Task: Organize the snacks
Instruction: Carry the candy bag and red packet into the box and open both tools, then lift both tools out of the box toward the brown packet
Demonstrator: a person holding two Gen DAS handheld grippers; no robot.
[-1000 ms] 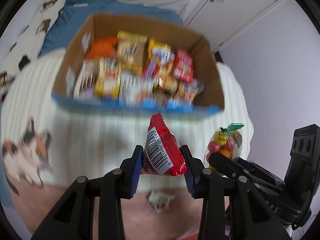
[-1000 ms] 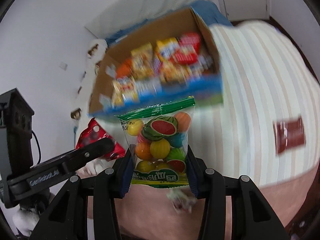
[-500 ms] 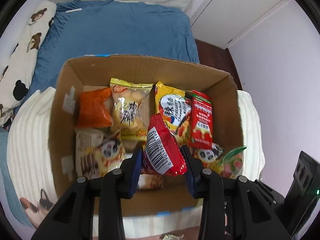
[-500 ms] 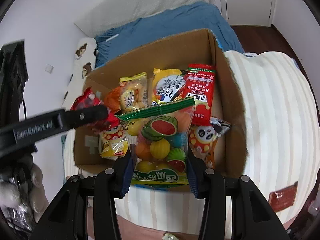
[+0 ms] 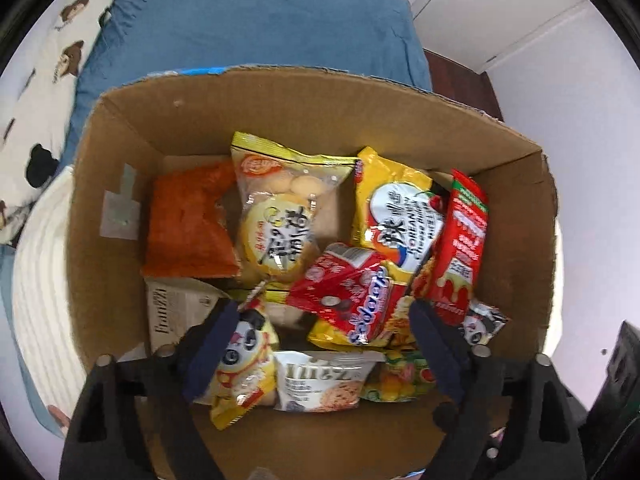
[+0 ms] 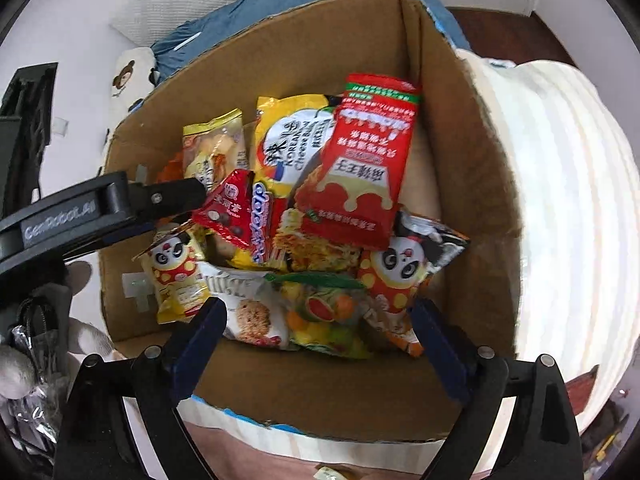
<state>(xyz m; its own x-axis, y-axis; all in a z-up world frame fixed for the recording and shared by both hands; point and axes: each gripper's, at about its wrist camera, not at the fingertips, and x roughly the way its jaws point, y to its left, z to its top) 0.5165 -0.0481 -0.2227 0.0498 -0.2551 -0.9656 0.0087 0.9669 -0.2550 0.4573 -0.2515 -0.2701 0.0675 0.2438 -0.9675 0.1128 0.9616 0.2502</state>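
Bedroom scene: a blue bedsheet [image 5: 260, 28] fills the background, with a bear-print pillow [image 5: 52, 64] at far left and a white striped blanket [image 6: 560, 200] under and beside an open cardboard box [image 5: 112, 184]. I am looking down into the box through both wrist cameras.

Going left to right inside the box, from my left camera: an orange bag [image 5: 186, 220] lies against the left wall, with a brown-paper packet [image 5: 172, 312] below it. Next comes a yellow biscuit bag [image 5: 282, 216], and below that a yellow panda pack [image 5: 244, 364]. In the middle a red chocolate pack [image 5: 344, 290] lies loose on top of the pile, tilted, with a white cookie bag [image 5: 320, 380] below it. Right of centre is a yellow noodle bag [image 5: 400, 216], then a tall red packet [image 5: 460, 244] leaning toward the right wall. A fruit-candy bag [image 6: 324, 316] with a green zip strip lies near the front, beside a red panda pack [image 6: 404, 276].

My left gripper [image 5: 320, 344] hovers over the pile with its jaws spread wide and nothing between them. My right gripper [image 6: 316, 340] is likewise wide open and empty, just above the fruit-candy bag.

My judgement: most of the sorting looks done, since every snack I can plainly see sits inside the box. A small wrapper [image 6: 328, 473] shows at the bottom edge of the right view, outside the box; it may be left to collect, though I cannot tell what it is. The snacks lie heaped, not lined up, so tidying may remain.
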